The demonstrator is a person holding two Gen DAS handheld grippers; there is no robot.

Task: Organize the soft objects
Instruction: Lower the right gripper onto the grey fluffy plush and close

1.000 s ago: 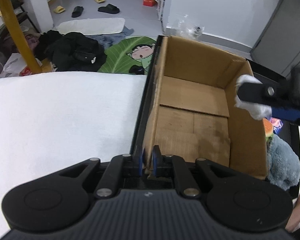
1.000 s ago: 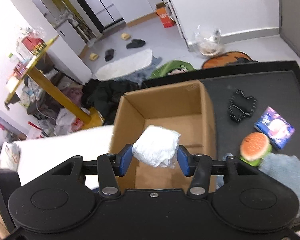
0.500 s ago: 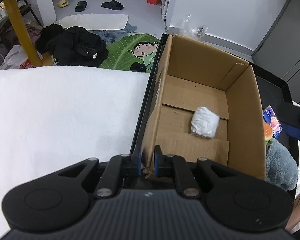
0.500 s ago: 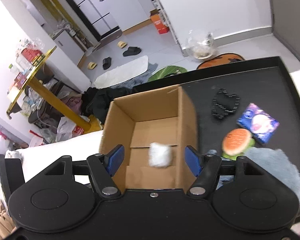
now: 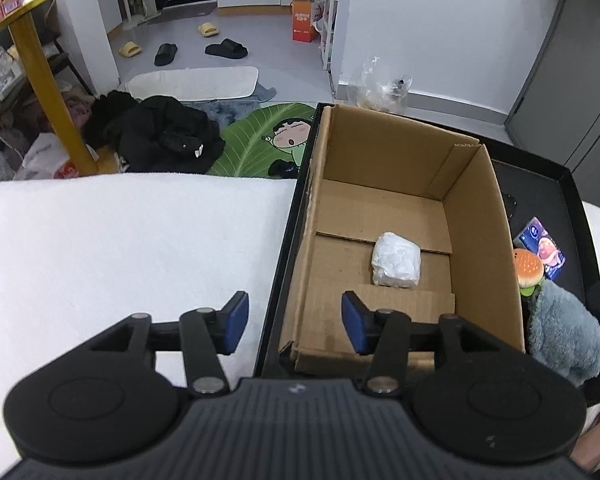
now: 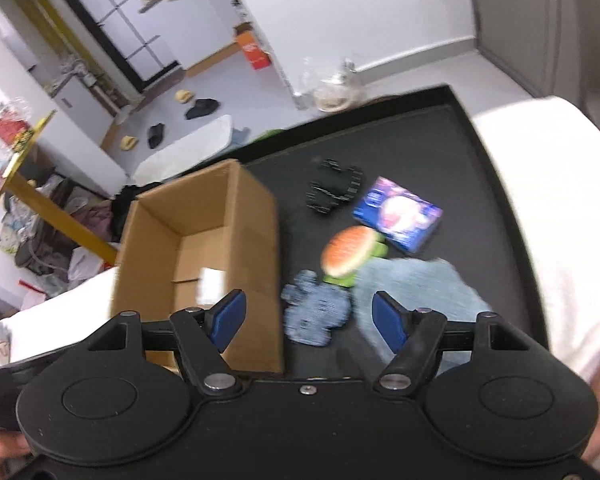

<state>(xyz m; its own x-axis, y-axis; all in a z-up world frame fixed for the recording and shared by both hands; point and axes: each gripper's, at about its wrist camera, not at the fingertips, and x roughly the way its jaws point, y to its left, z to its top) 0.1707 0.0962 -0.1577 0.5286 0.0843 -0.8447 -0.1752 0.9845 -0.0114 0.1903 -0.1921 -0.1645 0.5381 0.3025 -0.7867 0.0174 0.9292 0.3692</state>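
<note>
A white soft bundle (image 5: 396, 260) lies on the floor of the open cardboard box (image 5: 482, 240); it also shows in the right wrist view (image 6: 212, 284), inside the box (image 6: 256, 216). My left gripper (image 5: 294, 322) is open and empty, straddling the box's near left wall. My right gripper (image 6: 308, 318) is open and empty above a small blue-grey plush (image 6: 316, 314). A burger plush (image 6: 350, 250), a fluffy blue cloth (image 6: 412, 288) and a black crinkled item (image 6: 334, 190) lie on the black tray (image 6: 480, 160). The burger (image 5: 529, 267) and the cloth (image 5: 564, 336) also show in the left wrist view.
A blue printed packet (image 6: 398, 212) lies beside the burger on the tray. White bedding (image 5: 120, 248) lies left of the tray and also on the right (image 6: 560, 208). Clothes (image 5: 156, 136) and slippers lie on the floor beyond.
My right gripper opened and dropped the white bundle into the box, then swung right over the tray. My left gripper let go of the box wall and opened.
</note>
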